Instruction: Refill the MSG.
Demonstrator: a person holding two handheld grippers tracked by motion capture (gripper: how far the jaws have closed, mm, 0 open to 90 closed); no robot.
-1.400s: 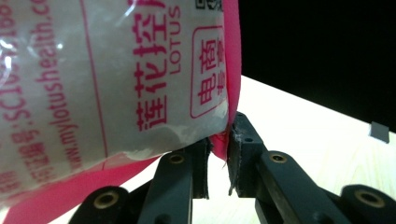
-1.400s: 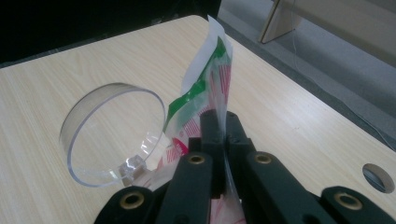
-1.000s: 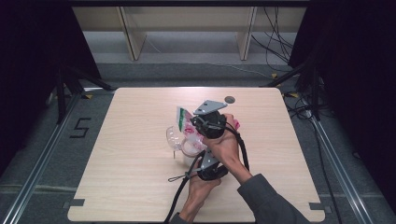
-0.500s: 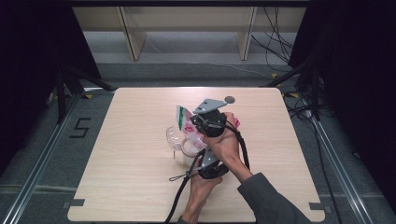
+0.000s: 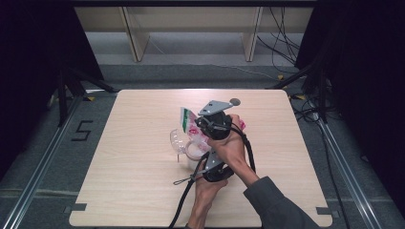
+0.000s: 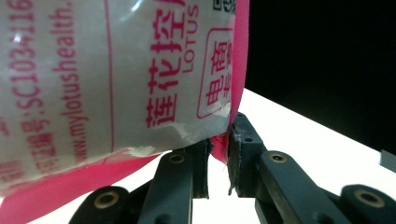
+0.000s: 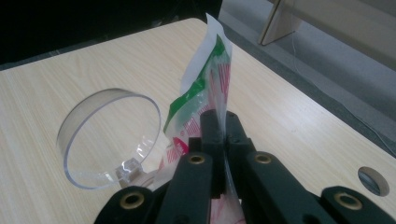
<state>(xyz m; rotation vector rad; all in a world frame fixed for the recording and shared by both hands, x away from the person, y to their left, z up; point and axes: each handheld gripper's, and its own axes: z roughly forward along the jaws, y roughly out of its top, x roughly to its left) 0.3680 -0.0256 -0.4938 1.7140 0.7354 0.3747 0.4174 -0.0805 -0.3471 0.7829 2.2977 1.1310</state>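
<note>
Two grippers clamp one pink-printed sachet point(image 5: 191, 125) just above a clear plastic cup point(image 5: 184, 144) near the table point(image 5: 124, 191) centre, left gripper point(image 6: 217, 154) pinching its corner, right gripper point(image 7: 223, 135) its edge; tearing it open appears next.

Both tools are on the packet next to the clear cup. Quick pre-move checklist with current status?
1. Right tool clamped on the packet: ok, jaws shut on its edge.
2. Left tool gripping the packet's pink corner: ok, corner pinched between the jaws.
3. Packet top facing up: ok, in the right gripper view it stands upright.
4. Packet already torn open: cannot tell, no tear visible.
5. Clear cup ready to receive: not ok, it lies tipped with its mouth sideways.
6. Free space on the table around the hands: ok.
</note>
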